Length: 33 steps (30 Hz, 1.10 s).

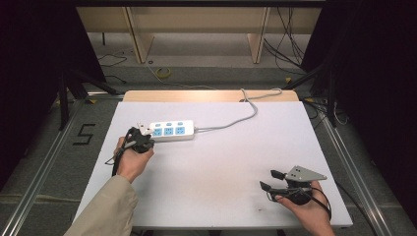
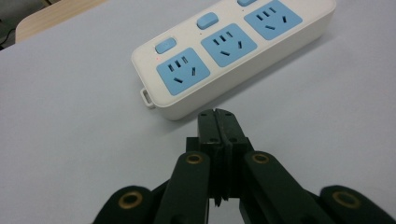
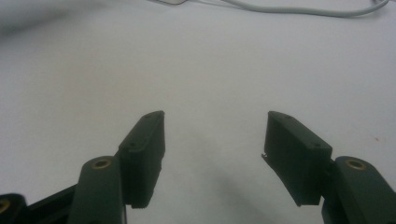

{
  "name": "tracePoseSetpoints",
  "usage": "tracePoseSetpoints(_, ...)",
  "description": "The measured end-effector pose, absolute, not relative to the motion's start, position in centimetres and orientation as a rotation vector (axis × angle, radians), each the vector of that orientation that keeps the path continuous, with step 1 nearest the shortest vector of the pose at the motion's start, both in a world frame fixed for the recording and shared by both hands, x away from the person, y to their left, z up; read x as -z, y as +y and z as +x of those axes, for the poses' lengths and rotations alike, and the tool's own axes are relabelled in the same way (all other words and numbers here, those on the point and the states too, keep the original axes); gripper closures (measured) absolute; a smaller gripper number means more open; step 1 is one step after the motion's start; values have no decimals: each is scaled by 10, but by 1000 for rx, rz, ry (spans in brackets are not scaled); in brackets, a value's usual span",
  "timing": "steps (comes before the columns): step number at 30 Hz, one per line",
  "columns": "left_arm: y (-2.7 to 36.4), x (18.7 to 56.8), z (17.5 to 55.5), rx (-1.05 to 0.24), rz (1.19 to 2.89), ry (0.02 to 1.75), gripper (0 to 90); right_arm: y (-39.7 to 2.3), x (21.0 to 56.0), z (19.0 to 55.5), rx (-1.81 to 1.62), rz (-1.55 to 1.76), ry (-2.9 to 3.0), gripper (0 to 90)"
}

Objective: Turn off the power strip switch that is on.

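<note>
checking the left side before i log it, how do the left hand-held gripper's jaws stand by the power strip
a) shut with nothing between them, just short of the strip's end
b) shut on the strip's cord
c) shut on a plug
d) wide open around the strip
a: in the left gripper view the left hand-held gripper has its jaws pressed together and empty, tips just short of the white power strip.
</note>
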<state>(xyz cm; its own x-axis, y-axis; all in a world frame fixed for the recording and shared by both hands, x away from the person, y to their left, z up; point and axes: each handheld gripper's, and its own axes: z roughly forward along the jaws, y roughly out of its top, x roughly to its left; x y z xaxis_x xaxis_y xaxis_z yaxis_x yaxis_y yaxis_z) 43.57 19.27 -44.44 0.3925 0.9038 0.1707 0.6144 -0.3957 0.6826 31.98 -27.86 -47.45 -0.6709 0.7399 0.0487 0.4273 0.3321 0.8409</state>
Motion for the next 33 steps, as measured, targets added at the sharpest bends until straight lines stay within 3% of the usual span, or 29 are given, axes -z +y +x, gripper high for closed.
tracePoseSetpoints(33, 191, 431, 462, -713, 2176, 1311, 898, -279, 475, 320, -1268, 1038, 2264, 392)
